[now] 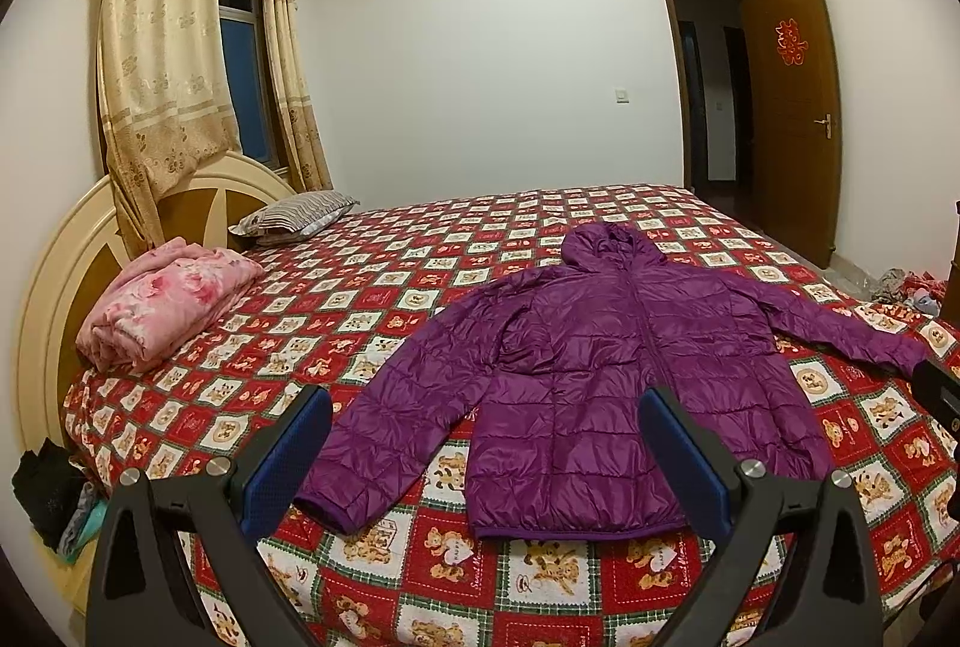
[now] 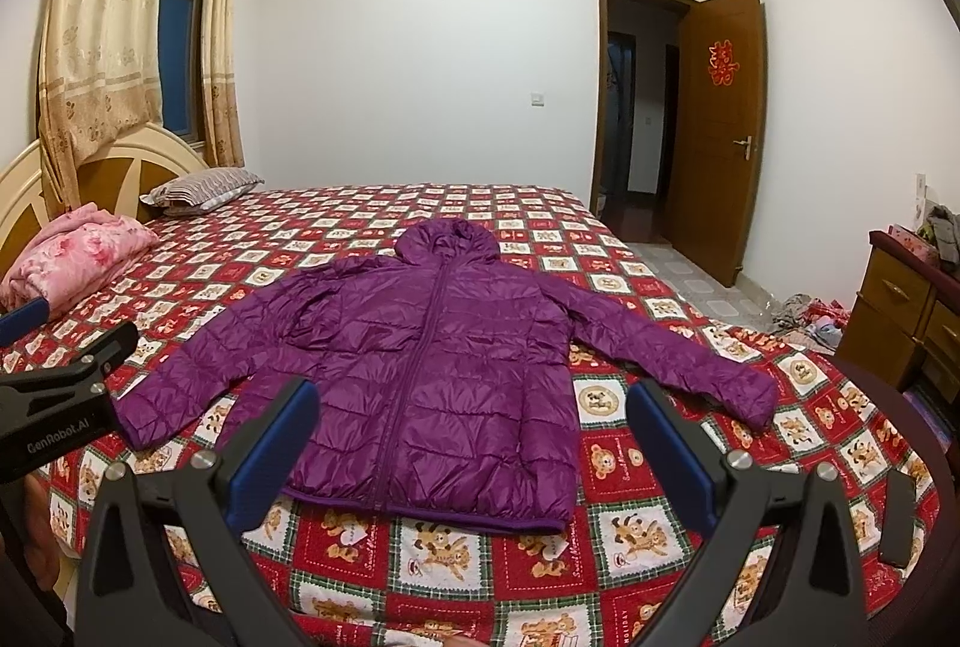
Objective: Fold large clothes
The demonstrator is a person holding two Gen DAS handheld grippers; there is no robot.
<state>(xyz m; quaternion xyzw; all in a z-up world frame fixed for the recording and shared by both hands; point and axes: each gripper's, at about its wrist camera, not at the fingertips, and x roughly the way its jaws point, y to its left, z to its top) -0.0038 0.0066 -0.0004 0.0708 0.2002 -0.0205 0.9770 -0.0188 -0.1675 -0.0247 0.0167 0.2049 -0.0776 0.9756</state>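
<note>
A purple hooded puffer jacket [image 1: 606,377] lies flat and spread out on the bed [image 1: 372,287], front up, zipper closed, hood toward the far side and both sleeves angled outward. It also shows in the right wrist view [image 2: 444,371]. My left gripper [image 1: 486,458] is open and empty, held above the near edge of the bed in front of the jacket's hem and left sleeve. My right gripper [image 2: 474,452] is open and empty, hovering over the jacket's hem. The left gripper also shows at the left edge of the right wrist view [image 2: 66,377].
A folded pink floral blanket [image 1: 162,302] and a striped pillow [image 1: 294,218] lie near the headboard [image 1: 54,251]. A wooden dresser [image 2: 912,311] stands at the right with clothes on the floor [image 2: 810,317]. A dark flat object [image 2: 900,518] lies on the bed's near right edge. The door [image 2: 714,137] is open.
</note>
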